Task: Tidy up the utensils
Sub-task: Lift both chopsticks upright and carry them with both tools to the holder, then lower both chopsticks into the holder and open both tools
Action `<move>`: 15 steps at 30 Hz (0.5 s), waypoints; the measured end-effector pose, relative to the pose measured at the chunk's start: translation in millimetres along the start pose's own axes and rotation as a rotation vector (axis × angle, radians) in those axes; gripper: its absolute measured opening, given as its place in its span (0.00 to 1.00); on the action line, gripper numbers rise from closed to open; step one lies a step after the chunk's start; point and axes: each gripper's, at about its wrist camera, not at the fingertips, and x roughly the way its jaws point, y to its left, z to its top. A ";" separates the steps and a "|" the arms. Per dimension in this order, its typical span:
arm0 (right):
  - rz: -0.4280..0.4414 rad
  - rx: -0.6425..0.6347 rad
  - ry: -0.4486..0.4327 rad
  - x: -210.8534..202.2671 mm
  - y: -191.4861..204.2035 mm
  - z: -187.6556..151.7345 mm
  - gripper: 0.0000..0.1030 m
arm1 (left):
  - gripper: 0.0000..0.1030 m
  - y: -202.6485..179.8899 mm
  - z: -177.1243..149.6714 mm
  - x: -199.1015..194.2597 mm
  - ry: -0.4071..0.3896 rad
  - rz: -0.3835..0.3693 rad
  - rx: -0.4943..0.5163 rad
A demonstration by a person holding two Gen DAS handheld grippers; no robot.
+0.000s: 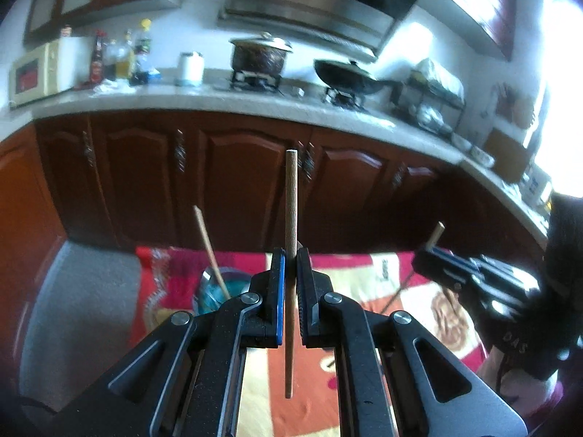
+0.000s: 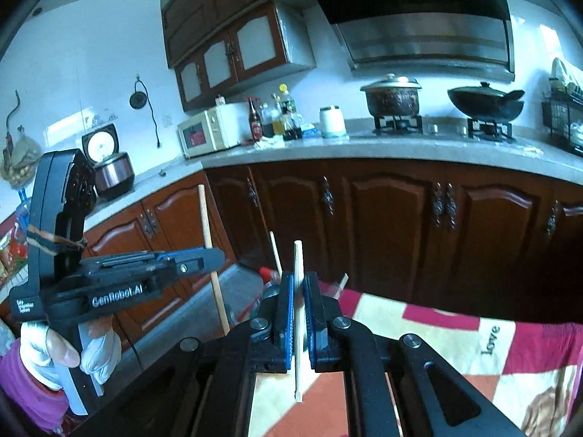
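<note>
Dark wooden cabinets point(image 1: 226, 182) under a pale countertop point(image 1: 204, 100) fill the left wrist view. At 6 o'clock the left gripper point(image 1: 290, 255) pinches a brown chopstick point(image 1: 290, 196), standing upright. At 8 o'clock another chopstick point(image 1: 211, 251) leans out of a teal cup point(image 1: 215, 293) on the patterned cloth point(image 1: 364, 284). At 3 o'clock the right gripper point(image 1: 424, 251) clamps a chopstick too.

Right wrist view: the same countertop point(image 2: 364, 149) carries a microwave point(image 2: 204, 133) and pot point(image 2: 391, 96). At 6 o'clock the right gripper point(image 2: 298, 284) nips a pale chopstick point(image 2: 298, 255) upright. At 9 o'clock a gloved hand point(image 2: 69, 349) holds the left gripper point(image 2: 218, 255).
</note>
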 end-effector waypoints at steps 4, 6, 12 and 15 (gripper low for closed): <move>0.012 0.014 -0.022 18.1 5.8 9.1 0.05 | 0.05 19.2 14.6 3.7 -0.041 0.055 -0.025; 0.015 0.022 -0.029 28.6 8.1 11.7 0.05 | 0.05 28.3 19.3 9.6 -0.061 0.078 -0.040; -0.004 0.002 -0.030 67.9 17.3 12.1 0.05 | 0.05 46.1 20.3 42.3 -0.085 0.141 -0.051; -0.020 -0.021 -0.023 84.7 20.2 8.6 0.05 | 0.05 54.1 15.0 60.5 -0.073 0.147 -0.064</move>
